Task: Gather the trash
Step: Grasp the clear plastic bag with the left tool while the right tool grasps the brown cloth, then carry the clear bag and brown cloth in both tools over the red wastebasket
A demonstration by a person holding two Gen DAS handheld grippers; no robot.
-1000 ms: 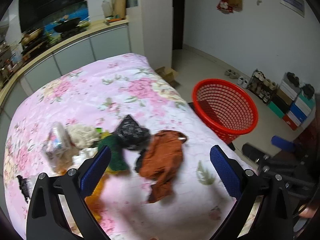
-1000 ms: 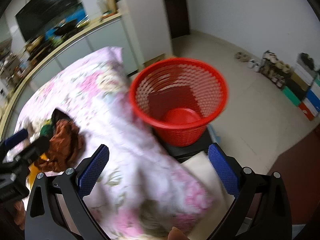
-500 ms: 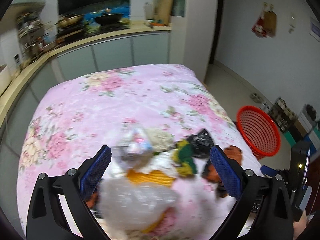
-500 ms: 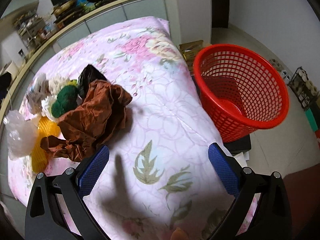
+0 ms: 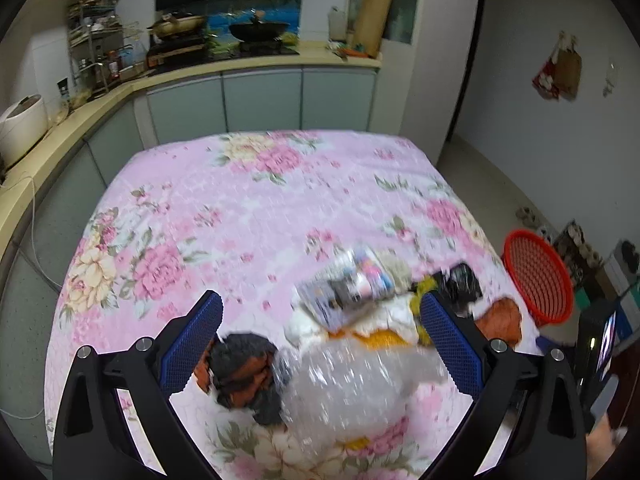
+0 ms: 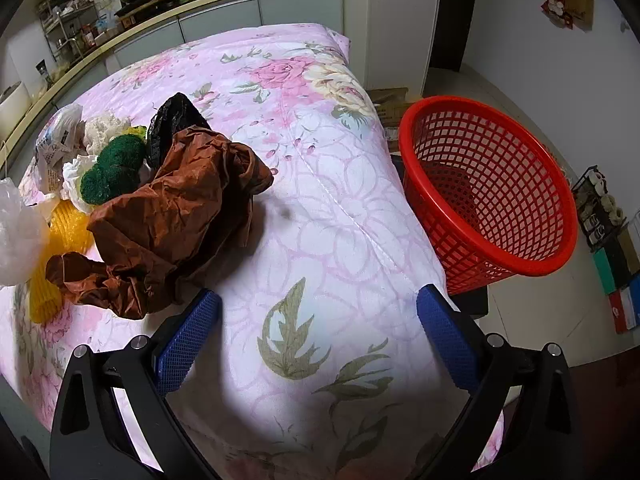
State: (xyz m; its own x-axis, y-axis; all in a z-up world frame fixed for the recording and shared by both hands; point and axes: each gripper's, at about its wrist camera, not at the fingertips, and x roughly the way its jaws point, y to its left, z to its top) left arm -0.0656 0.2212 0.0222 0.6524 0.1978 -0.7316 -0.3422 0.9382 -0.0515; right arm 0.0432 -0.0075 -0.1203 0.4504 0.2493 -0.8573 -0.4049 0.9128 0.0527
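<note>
A heap of trash lies on the pink floral table cover [image 6: 320, 128]. In the right wrist view it holds a crumpled brown bag [image 6: 172, 216], a green scrubber [image 6: 112, 168], a black bag [image 6: 176, 120], yellow mesh [image 6: 60, 240] and clear plastic [image 6: 16, 232]. My right gripper [image 6: 318, 340] is open and empty over bare cloth, right of the heap. In the left wrist view my left gripper [image 5: 320, 344] is open, with clear bubble wrap [image 5: 352, 384], a dark wad [image 5: 244, 368] and a printed wrapper [image 5: 348, 288] between its fingers' line. The red mesh basket [image 6: 492, 196] stands on the floor right of the table [image 5: 536, 276].
A kitchen counter [image 5: 120, 84] with pans and a rice cooker [image 5: 20, 128] runs behind the table. Shoes and boxes [image 6: 612, 240] line the wall beyond the basket. A cardboard box [image 6: 388, 100] sits on the floor by the table's far corner.
My left gripper has swung left, away from the basket, and now faces the bubble wrap end of the heap. My right gripper has turned from the basket toward the table and brown bag.
</note>
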